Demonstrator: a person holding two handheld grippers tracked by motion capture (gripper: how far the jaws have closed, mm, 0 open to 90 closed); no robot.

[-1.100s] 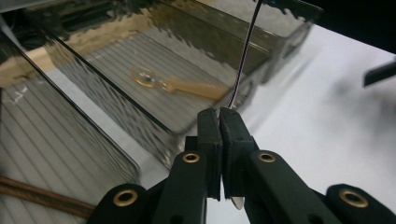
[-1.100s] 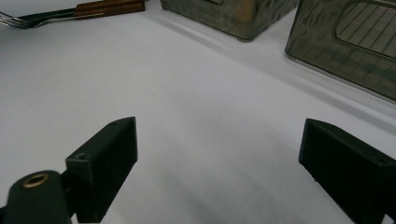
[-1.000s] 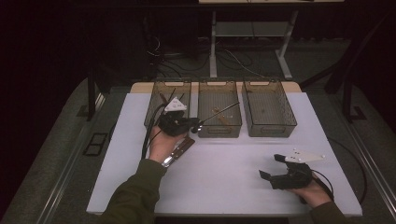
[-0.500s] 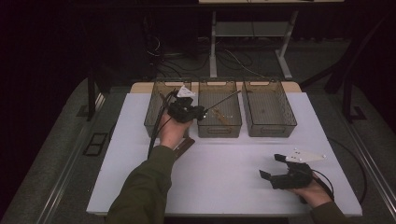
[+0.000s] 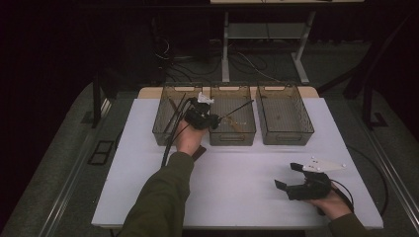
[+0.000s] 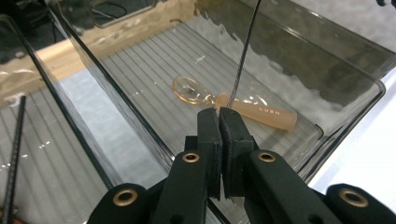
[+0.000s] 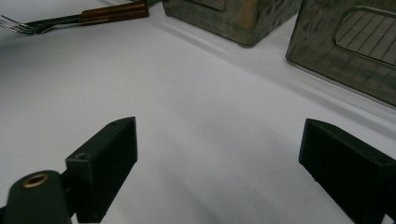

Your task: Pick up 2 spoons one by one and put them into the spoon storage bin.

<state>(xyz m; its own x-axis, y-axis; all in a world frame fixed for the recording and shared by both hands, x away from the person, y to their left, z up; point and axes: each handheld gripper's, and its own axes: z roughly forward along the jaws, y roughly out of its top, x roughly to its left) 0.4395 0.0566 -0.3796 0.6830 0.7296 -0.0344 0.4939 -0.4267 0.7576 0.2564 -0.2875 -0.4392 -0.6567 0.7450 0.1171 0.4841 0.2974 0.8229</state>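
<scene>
- Left gripper [image 6: 218,112] clamped on a thin black rod [image 6: 244,51], centre frame, above the middle bin [image 5: 232,136].
- Spoon [image 6: 233,105] lies inside that bin.
- Right gripper [image 5: 289,177] wide open, lower right, nothing between its jaws.

High view: fixed above, looking forward-down over the white table [image 5: 237,163]. Left gripper view: close, down into the middle bin [image 6: 299,70]. Right gripper view: low across the table toward, probably, the same bins [image 7: 345,42].

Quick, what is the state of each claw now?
Left claw: closed on a thin dark rod.
Right claw: open, holding nothing.
</scene>
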